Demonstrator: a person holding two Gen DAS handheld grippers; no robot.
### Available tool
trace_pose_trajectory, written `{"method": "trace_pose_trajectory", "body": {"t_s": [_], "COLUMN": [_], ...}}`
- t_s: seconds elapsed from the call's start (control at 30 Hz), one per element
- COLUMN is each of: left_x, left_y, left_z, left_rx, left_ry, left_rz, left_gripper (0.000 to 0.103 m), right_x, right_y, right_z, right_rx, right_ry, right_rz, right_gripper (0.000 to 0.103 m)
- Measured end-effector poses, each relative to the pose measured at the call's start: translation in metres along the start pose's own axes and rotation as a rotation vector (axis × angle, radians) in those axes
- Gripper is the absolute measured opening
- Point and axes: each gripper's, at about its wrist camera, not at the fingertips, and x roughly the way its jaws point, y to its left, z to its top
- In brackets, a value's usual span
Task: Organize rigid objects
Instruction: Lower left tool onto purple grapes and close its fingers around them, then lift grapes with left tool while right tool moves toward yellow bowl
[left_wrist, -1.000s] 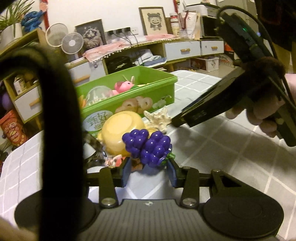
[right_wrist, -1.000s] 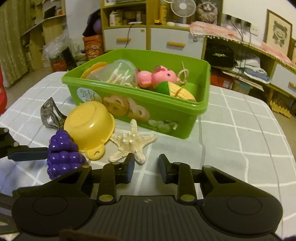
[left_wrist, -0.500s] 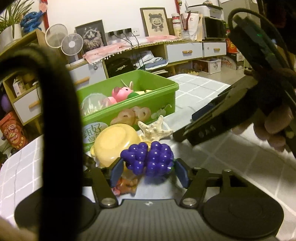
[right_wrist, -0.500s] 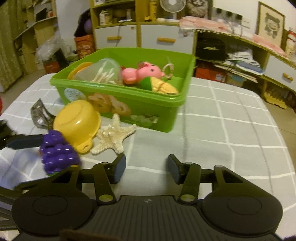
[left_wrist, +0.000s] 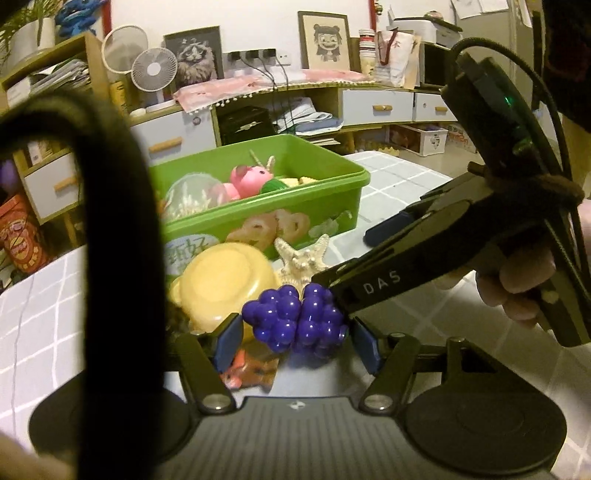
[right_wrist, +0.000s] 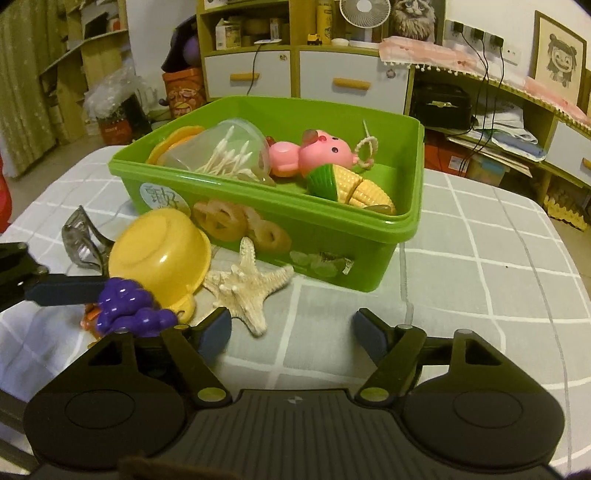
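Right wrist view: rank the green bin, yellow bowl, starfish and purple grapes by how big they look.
1. green bin
2. yellow bowl
3. starfish
4. purple grapes, partly hidden, so its place below the starfish is unsure.

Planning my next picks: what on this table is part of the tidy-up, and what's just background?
Job: grapes between the left tongs, yellow bowl, starfish, hair clip, green bin.

Background: fans, framed pictures, drawers.

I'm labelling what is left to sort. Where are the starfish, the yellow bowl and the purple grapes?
starfish (right_wrist: 246, 282): right wrist view, its centre.
yellow bowl (right_wrist: 157, 253): right wrist view, its upturned base.
purple grapes (left_wrist: 293, 319): left wrist view, middle of the bunch.
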Motion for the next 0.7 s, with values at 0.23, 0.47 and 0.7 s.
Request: {"method": "trace_pose_trajectory", "body": {"t_s": [0.23,0.47,0.7], "left_x": [-0.018,-0.031,-0.037], "left_y": [0.016,0.021,0.019], "left_z": [-0.01,-0.017,-0.023], "left_rx": [-0.045,-0.051,-0.043], "left_ry": [0.005,0.01,0.012], "left_rz": [-0.016,-0.043,-0.058], "left_gripper": [0.038,0.031,0.031], "right_x": [0.001,0.006,0.0], "right_y": [0.013,0.019,0.03], "right_z": [0.002,0.005,0.004], "right_rx": [-0.05,-0.052,-0.09], "right_ry": [0.001,-0.019,-0.023], "right_rz": [0.062,0.047,0.095], "right_gripper": [0.078,0.08,0.042]}}
